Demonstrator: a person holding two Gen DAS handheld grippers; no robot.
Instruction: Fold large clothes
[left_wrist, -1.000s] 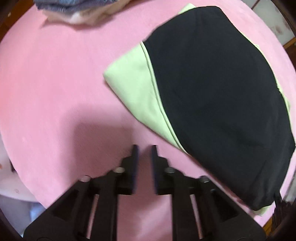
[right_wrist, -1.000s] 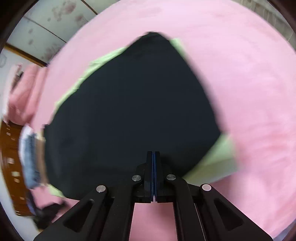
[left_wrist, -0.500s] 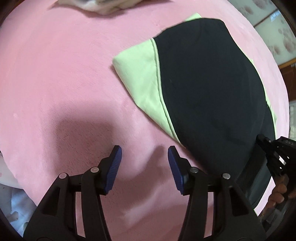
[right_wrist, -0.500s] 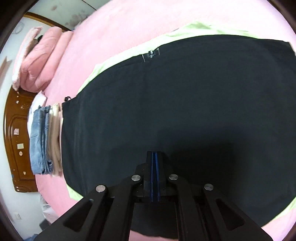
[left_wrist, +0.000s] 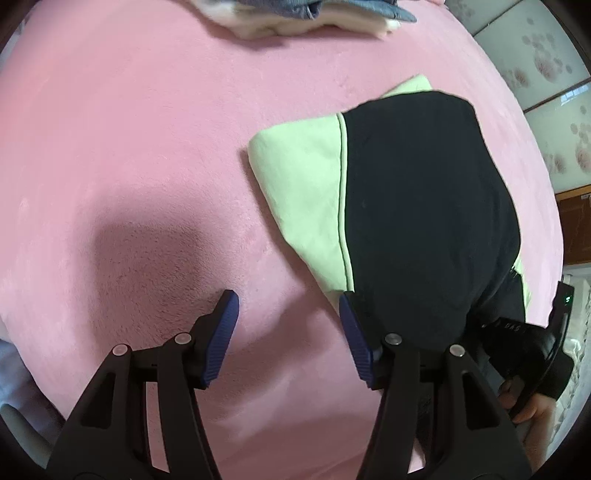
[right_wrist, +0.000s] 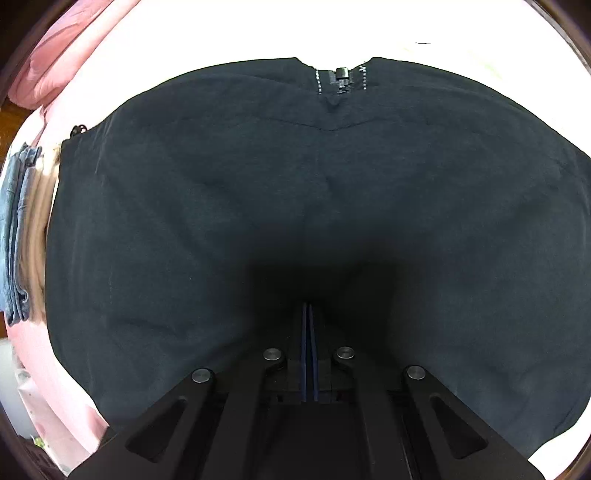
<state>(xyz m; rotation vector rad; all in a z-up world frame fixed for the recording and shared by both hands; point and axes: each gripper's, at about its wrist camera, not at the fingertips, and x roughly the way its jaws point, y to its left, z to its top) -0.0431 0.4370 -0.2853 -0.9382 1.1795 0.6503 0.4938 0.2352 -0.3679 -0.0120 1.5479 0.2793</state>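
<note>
A: In the left wrist view, the black and light green garment (left_wrist: 417, 206) lies folded on the pink bed (left_wrist: 140, 140), toward the right side of it. It looks soft and light, a thin fabric of several layers, so I judge it will sag and slide open if only one layer is taken.

B: Where would you hold it?

A: At the near corner, where the green panel meets the black one, and with all layers together. The left gripper (left_wrist: 288, 314) hovers over bare blanket, its jaws are opening, and nothing is between them. Its right finger is just beside that near corner.

B: Is there room to move?

A: Yes, the bed to the left of the garment is free. At the far edge lies a stack of folded clothes (left_wrist: 306, 18), well apart from the garment. At the right edge a hand (left_wrist: 532, 402) holds the other tool.

B: And the right wrist view?

A: The black fabric fills almost the whole view, with a zipper (right_wrist: 341, 75) at its far edge. The right gripper (right_wrist: 308, 325) is closed, low over the cloth. I cannot tell whether it pinches any fabric, because that place is in shadow. The same stack of clothes is at the left.
</note>
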